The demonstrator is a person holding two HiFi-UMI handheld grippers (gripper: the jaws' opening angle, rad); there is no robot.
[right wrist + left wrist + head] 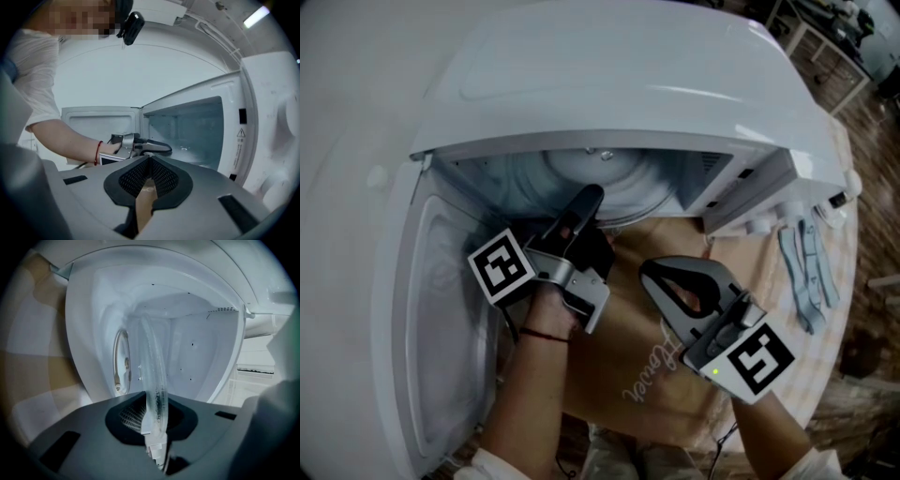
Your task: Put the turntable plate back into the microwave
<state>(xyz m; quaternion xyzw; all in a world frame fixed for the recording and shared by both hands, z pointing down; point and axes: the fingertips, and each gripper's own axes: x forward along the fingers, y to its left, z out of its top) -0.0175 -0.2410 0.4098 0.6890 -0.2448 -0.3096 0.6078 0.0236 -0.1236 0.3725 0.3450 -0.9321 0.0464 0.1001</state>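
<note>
Left tool [586, 201] clenched on turntable plate [153, 376] inside microwave [628, 84] — right tool [653, 273] closed, empty, warning-triangle label [241, 132] on frame

Beyond the left gripper [586, 204], the microwave [628, 84] roof hides most of the turntable plate [154, 376]; the rim between its jaws is blurred close up.

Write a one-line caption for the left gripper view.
Left gripper, jaws shut on the glass turntable plate at its rim, holds it edge-on inside the open microwave.
</note>
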